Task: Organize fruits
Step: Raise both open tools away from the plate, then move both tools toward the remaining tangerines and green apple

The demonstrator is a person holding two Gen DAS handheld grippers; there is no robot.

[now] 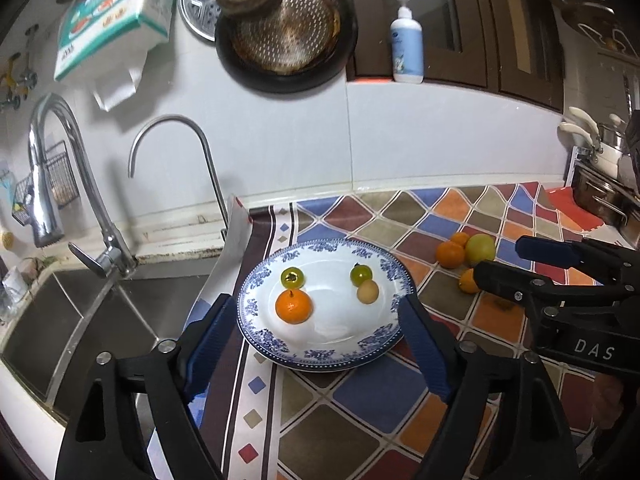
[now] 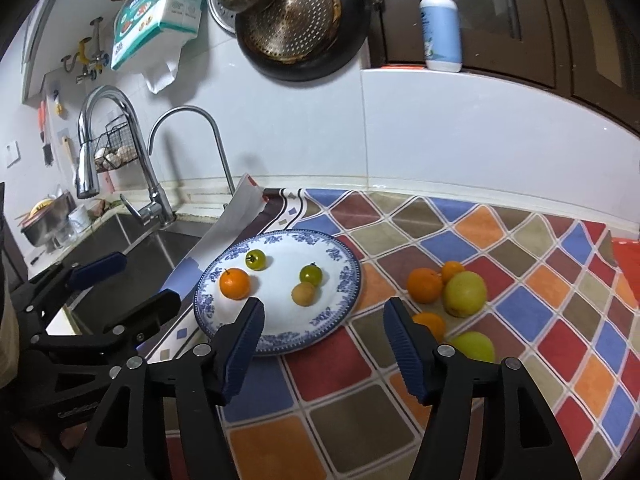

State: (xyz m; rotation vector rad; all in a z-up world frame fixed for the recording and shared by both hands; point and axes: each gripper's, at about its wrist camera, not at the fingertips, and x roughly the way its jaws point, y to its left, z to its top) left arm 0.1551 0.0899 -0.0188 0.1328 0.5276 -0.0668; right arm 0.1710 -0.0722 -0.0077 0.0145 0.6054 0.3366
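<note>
A blue-and-white plate (image 1: 384, 268) (image 2: 344, 268) holds a tangerine (image 1: 293, 306) (image 2: 235, 283), two small green fruits (image 1: 292, 277) (image 2: 311, 274) and a small tan fruit (image 1: 367, 291) (image 2: 303, 293). On the cloth to its right lies a cluster of several tangerines (image 1: 450, 254) (image 2: 425, 285) and green fruits (image 1: 480, 249) (image 2: 465, 293). My left gripper (image 1: 318, 320) is open and empty, hovering over the plate's near rim. My right gripper (image 2: 322, 320) is open and empty, between the plate and the cluster; it also shows in the left wrist view (image 1: 504, 260).
A steel sink (image 1: 80, 320) with two faucets (image 1: 64, 176) lies left of the plate. Pans (image 1: 286, 28) and a tissue pack (image 1: 116, 16) hang on the tiled wall. A soap bottle (image 1: 408, 42) stands on the ledge. Pots (image 1: 600, 184) sit at far right.
</note>
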